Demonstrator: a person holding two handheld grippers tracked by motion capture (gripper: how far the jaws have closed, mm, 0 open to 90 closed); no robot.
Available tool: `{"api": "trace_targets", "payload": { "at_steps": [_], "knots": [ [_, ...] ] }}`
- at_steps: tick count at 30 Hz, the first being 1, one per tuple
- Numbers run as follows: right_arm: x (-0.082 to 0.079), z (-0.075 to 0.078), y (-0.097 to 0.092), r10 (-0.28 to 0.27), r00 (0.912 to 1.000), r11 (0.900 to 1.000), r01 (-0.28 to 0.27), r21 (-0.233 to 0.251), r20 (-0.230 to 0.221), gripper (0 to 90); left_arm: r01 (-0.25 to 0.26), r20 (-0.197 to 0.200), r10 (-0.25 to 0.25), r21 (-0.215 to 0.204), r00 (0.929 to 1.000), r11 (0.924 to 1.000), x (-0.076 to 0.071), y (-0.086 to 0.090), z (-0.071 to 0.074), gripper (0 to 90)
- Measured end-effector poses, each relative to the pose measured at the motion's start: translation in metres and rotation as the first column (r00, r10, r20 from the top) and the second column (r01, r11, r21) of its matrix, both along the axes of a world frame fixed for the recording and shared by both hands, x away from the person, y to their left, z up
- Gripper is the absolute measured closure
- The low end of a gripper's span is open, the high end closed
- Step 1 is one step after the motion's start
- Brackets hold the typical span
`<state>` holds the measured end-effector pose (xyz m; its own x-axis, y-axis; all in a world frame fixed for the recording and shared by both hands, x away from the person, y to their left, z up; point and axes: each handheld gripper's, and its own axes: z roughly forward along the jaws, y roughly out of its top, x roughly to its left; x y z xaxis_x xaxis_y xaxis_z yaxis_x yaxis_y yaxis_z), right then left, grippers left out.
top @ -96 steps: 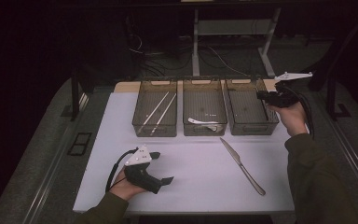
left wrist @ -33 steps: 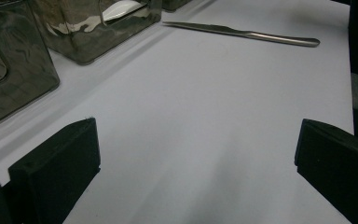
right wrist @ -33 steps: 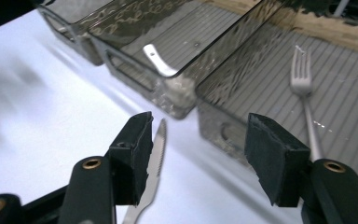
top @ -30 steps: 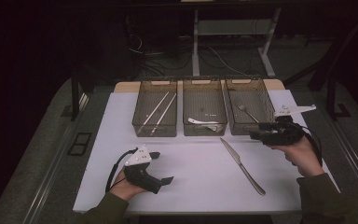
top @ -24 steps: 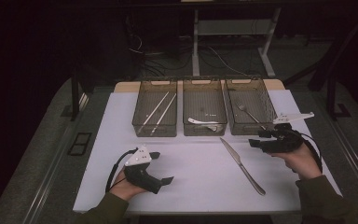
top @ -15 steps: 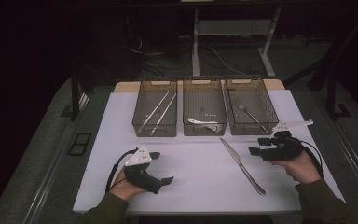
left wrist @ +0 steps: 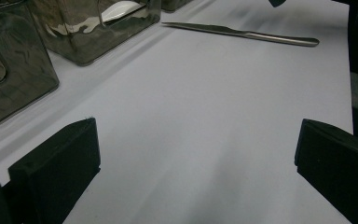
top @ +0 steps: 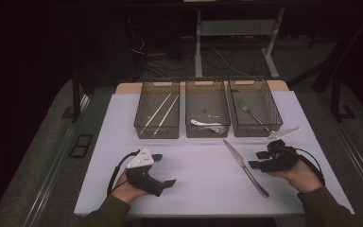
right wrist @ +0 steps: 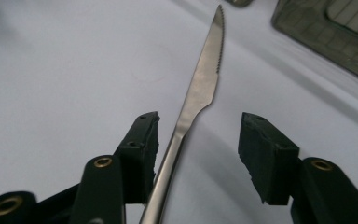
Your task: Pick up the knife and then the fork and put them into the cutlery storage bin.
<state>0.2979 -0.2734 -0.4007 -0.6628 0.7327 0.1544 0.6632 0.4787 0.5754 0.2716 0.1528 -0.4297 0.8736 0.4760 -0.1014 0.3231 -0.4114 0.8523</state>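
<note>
A steel table knife (top: pixel 245 167) lies slanted on the white mat (top: pixel 203 194), serrated tip toward the bins. My right gripper (top: pixel 256 160) is low beside its handle. In the right gripper view the knife (right wrist: pixel 200 88) runs up between the jaws of the right gripper (right wrist: pixel 200 125), close against the left pad (right wrist: pixel 142 144) and well apart from the right pad. The jaws have just been closing and still stand open around the handle. My left gripper (top: pixel 164 169) rests on the mat at the near left, open, with nothing between the jaws of the left gripper (left wrist: pixel 196 140). The knife (left wrist: pixel 242 33) lies far ahead of it.
Three clear bins stand in a row at the back of the mat. The left bin (top: pixel 144 131) holds chopsticks (top: pixel 161 112), the middle bin (top: pixel 207 134) a white spoon (top: pixel 205 124), the right bin (top: pixel 278 113) a fork (top: pixel 253 115). The mat's right edge is near my right hand.
My right gripper came from over the right bin toward me and down to the knife's handle, and its jaws narrowed. The left gripper stayed put.
</note>
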Motion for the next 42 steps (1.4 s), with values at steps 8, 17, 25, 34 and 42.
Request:
{"api": "trace_targets", "payload": {
  "at_steps": [8, 17, 25, 34, 42],
  "knots": [
    [0.001, -0.009, 0.015, 0.008, 0.996, 0.9945, -0.017, -0.104, -0.089, 56.5, 0.003, 0.0, -0.003, 0.001, 1.0, 1.0, 0.0, -0.001, -0.001, 0.0],
    [0.004, -0.017, 0.032, 0.022, 0.9857, 0.9827, -0.052, -0.178, -0.167, 63.6, 0.003, -0.002, -0.003, 0.0, 1.0, 1.0, 0.0, -0.001, -0.001, 0.0],
    [0.007, -0.021, 0.041, 0.025, 0.9811, 0.9658, -0.074, -0.248, -0.192, 68.6, 0.007, -0.003, -0.007, 0.0, 1.0, 1.0, 0.001, -0.001, -0.001, 0.0],
    [0.01, -0.02, 0.054, 0.031, 0.9788, 0.9332, -0.101, -0.345, -0.203, 70.2, 0.006, -0.002, -0.006, -0.001, 1.0, 1.0, 0.001, -0.002, -0.002, 0.0],
    [0.01, -0.02, 0.059, 0.043, 0.9776, 0.9186, -0.12, -0.377, -0.206, 72.4, 0.004, -0.007, -0.004, 0.0, 1.0, 1.0, 0.0, -0.002, -0.002, 0.0]
  ]
}}
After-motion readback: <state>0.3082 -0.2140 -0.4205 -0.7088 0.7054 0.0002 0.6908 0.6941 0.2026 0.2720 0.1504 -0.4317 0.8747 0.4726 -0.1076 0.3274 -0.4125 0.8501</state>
